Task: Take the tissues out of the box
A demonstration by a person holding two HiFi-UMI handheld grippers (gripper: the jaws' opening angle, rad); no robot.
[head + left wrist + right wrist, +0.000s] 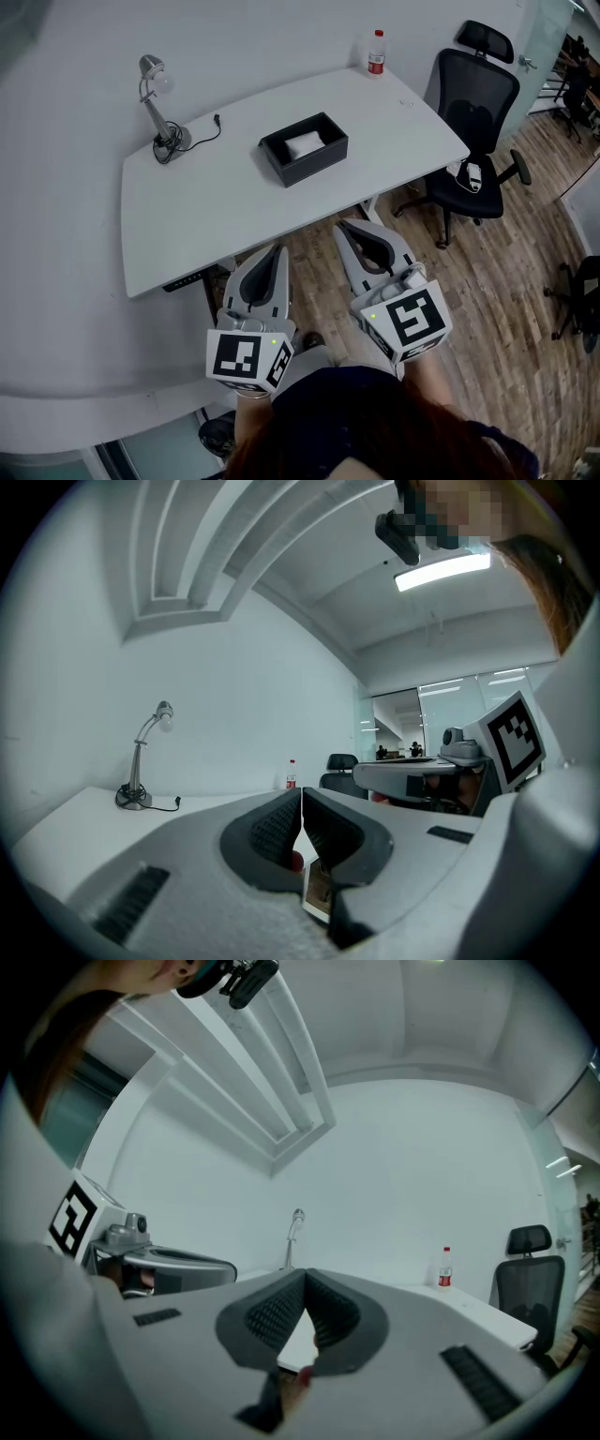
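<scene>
A black open-topped box (304, 149) sits near the middle of the white table (206, 206), and white tissues (304, 143) show inside it. Both grippers hang in front of the table's near edge, over the wooden floor, well short of the box. My left gripper (278, 250) has its jaws pressed together with nothing between them, as its own view confirms (301, 795). My right gripper (345, 227) is likewise shut and empty (305, 1277). The box is hidden behind the jaws in both gripper views.
A desk lamp (157, 111) with a trailing cable stands at the table's far left. A red-labelled bottle (376, 52) stands at the far right corner. A black office chair (473, 127) is to the right of the table.
</scene>
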